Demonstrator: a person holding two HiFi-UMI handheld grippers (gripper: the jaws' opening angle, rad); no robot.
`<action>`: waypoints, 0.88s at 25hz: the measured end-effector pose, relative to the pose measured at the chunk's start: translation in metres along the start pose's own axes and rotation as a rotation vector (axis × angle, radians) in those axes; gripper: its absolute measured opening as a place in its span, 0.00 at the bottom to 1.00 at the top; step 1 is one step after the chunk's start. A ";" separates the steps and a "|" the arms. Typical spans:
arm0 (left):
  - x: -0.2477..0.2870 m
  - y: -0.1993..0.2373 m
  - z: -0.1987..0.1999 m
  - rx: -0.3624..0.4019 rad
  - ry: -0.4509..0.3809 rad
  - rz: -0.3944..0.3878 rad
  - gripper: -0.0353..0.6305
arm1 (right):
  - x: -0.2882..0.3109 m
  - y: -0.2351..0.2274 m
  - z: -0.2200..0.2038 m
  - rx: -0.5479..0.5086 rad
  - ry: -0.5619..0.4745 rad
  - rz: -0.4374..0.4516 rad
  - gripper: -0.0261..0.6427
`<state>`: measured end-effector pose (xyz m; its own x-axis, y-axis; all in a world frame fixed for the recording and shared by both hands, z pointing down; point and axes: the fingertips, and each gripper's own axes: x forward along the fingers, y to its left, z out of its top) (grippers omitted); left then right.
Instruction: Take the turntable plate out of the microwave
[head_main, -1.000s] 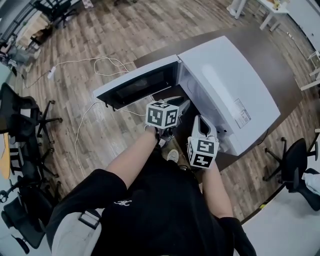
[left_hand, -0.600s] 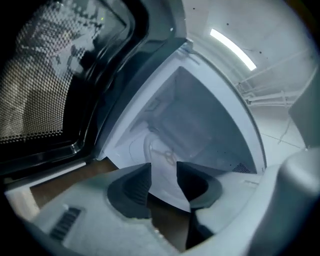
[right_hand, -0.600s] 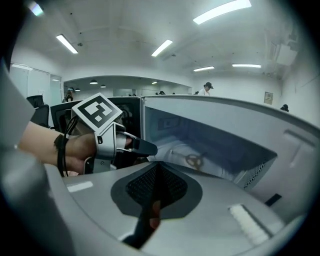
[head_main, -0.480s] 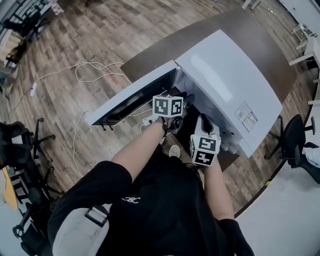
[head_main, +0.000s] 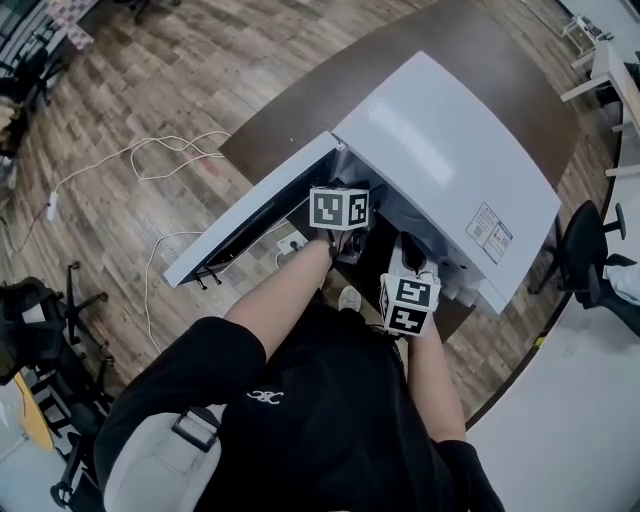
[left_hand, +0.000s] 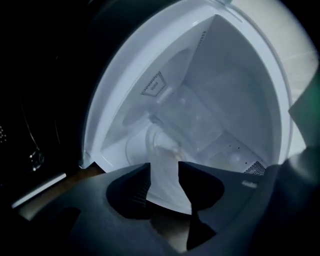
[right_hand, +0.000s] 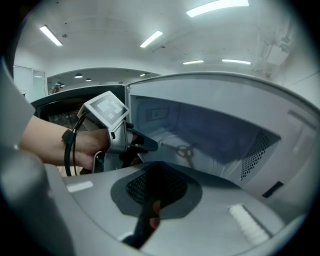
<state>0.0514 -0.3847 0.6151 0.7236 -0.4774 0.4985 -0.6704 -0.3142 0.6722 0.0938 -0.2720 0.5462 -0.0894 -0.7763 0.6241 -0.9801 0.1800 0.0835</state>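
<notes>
Fingers of the left gripper (left_hand: 164, 172) stand wide apart, having just been opening, with nothing between them, and tilt down into the microwave's (head_main: 450, 150) open cavity beside its swung-out door (head_main: 245, 230). The right gripper's (right_hand: 154, 172) fingers are pressed together, empty, before the microwave's front. Inside, the turntable plate (left_hand: 150, 144) lies on the cavity floor. Beneath the microwave is a dark table (head_main: 330, 95) on a wood-plank floor (head_main: 130, 90).

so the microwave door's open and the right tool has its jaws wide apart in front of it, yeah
Not quite. The door of the microwave is open, but the right tool is shut, not wide apart: the right gripper view shows its jaws closed together in front of the cavity.
</notes>
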 end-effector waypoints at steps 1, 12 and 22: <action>0.001 0.000 0.000 -0.002 0.005 0.010 0.33 | 0.001 -0.002 0.000 0.003 -0.002 -0.007 0.05; 0.004 0.000 -0.001 -0.185 0.015 0.015 0.33 | 0.008 -0.009 -0.010 -0.056 0.024 -0.049 0.05; 0.008 -0.009 -0.018 -0.157 0.092 -0.017 0.21 | 0.051 -0.004 -0.027 -0.550 0.101 -0.168 0.25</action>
<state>0.0659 -0.3713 0.6230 0.7515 -0.3934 0.5297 -0.6293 -0.1862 0.7545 0.0979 -0.2957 0.5988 0.1034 -0.7649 0.6358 -0.7411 0.3671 0.5622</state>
